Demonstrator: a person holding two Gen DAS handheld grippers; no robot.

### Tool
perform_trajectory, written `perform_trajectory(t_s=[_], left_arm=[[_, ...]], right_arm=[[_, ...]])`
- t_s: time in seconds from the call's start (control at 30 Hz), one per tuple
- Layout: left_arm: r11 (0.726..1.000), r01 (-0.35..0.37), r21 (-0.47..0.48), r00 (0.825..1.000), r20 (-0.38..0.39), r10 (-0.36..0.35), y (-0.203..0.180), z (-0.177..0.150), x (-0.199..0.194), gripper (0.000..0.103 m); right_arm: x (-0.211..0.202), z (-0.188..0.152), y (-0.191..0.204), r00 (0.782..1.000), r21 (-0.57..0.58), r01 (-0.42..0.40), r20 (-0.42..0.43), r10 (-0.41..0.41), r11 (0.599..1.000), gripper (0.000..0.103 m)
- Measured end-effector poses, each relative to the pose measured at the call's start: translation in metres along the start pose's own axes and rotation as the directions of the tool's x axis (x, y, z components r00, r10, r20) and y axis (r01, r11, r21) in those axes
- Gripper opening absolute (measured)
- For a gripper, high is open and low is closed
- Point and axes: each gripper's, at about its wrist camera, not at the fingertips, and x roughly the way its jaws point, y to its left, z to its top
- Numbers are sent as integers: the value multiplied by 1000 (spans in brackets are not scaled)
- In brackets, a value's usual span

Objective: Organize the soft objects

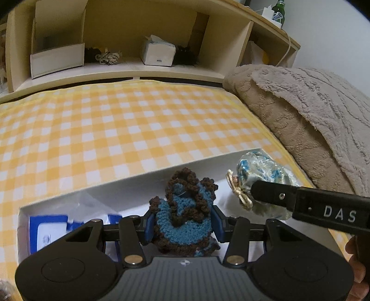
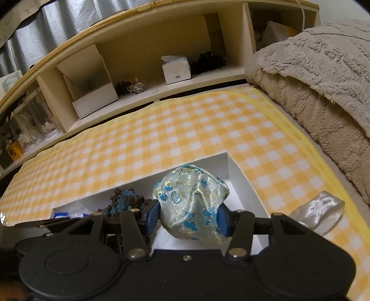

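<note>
L gripper clamps crochet piece, R gripper clamps brocade pouch; both over white box.

Legible text is appearing in the left wrist view only. White capitals "DAS" are showing on the black body of the right hand-held gripper, which is entering from the right beside the white box. Above that box, on top of the headboard shelf, a green bottle is showing a partly readable label, "ORO". Other markings are remaining too blurred to read.
</note>
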Motion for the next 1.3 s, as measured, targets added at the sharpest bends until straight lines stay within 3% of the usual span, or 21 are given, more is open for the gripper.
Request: perform_trajectory(t_s=[0.13, 0.2, 0.27, 0.4, 0.9, 1.3], left_arm=[[1000, -11, 21, 1000, 3, 11, -1, 1, 3, 56], [999, -11, 46, 1000, -4, 11, -4, -1, 2, 58], [997, -22, 69, 1000, -18, 23, -8, -2, 1, 65], [996, -20, 83, 999, -31, 23, -11, -3, -5, 84], [997, -16, 71, 1000, 4, 16, -15, -12, -69, 95], [997, -49, 53, 998, 51, 46, -3, -22, -134, 100]], right_arm=[[7, 0, -4, 1000, 40, 25, 4, -26, 999, 62], [7, 2, -8, 999, 69, 45, -15, -44, 997, 73], [1, 5, -14, 999, 120, 44, -11, -43, 992, 80], [-13, 8, -19, 999, 151, 35, 8, -37, 988, 85], [-48, 1, 2, 998, 62, 68, -9, -67, 996, 88], [-109, -5, 23, 994, 49, 92, 52, -95, 995, 90]])
